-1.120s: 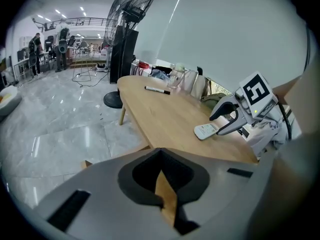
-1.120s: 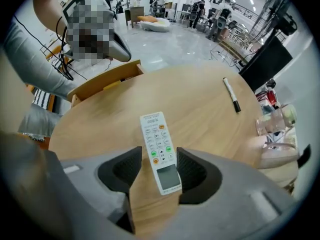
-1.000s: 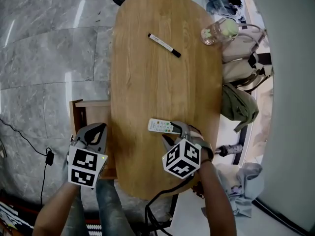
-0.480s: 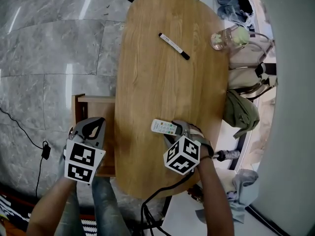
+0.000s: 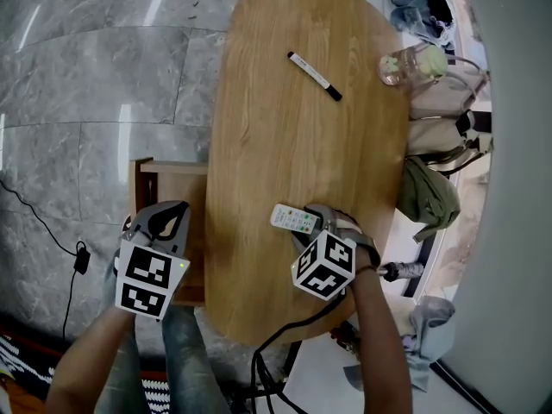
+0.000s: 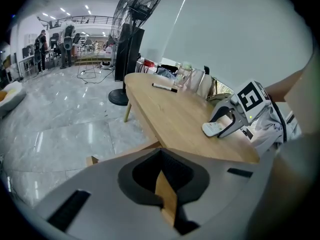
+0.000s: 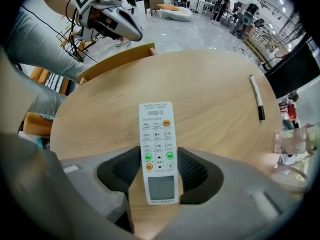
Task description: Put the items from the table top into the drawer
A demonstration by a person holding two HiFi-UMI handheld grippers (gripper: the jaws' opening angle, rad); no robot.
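While pickup begins, right gripper (image 7: 159, 169): jaws just widened, straddling the remote control (image 7: 156, 129) on the table (image 7: 210, 109), not clamped.
Left gripper (image 6: 161, 156): jaws together above the open drawer (image 5: 168, 169).
Next move: probably close, lift, carry to drawer.

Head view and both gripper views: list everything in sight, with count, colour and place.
table: one, light wood, centre.
remote control: one, white, table's near end.
marker pen: one, white and black, table's far end.
glass jar: one, clear, table's far right edge.
drawer: one, wooden, pulled open left of the table.
bags: at least two, beige and olive, table's right.
fan: one, black, floor beyond the table.
left gripper: one, grey, shut, over the drawer.
right gripper: one, grey, jaws just been opening, open around the remote control.
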